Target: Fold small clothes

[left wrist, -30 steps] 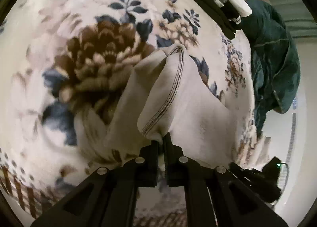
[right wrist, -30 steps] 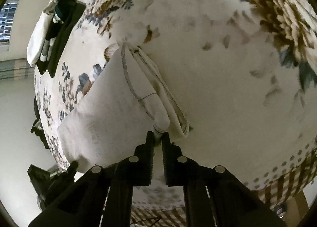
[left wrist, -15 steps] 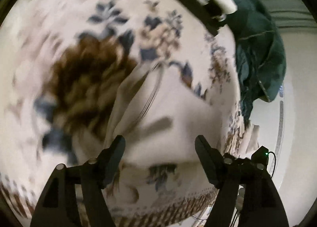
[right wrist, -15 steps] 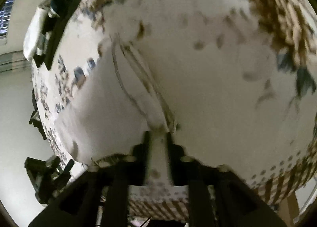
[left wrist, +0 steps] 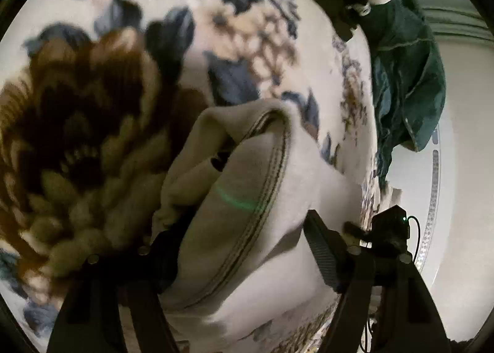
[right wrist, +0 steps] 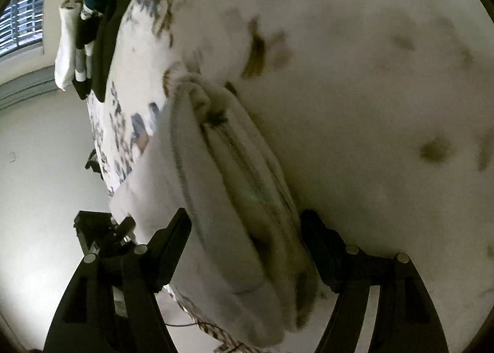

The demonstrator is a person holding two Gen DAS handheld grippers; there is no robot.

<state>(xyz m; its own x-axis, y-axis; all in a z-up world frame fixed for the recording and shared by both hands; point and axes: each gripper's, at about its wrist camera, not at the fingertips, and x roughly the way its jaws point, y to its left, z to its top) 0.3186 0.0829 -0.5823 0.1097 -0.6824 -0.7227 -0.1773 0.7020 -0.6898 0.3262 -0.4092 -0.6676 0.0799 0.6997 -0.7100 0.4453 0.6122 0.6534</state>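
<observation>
Floral fleece bedding (left wrist: 92,124) in cream, brown and blue covers the bed, and on it a small cream garment (left wrist: 247,214) with a stitched hem is seen lying in a loose fold near both cameras. A dark green cloth (left wrist: 407,75) is draped at the far right edge of the bed in the left wrist view, and a stack of folded dark and white pieces (right wrist: 86,41) is seen at the far left in the right wrist view.

Compared with a second ago, when each gripper was pinched tight on an edge of the garment, both have been released. The left gripper (left wrist: 244,248) is now spread wide, with the cloth bulging between its fingers but not clamped. The right gripper (right wrist: 244,229) is likewise held wide open, the folded edge (right wrist: 234,168) lying between its fingers without being squeezed. Whether the cloth is brushed by the fingers cannot be told.

From this it is judged that one fold has been laid down and let go. The layers look puffed and uneven at the hem, so a flattening pass or a fresh grasp for a further fold is probably called for before the piece can be added to the stack.
</observation>
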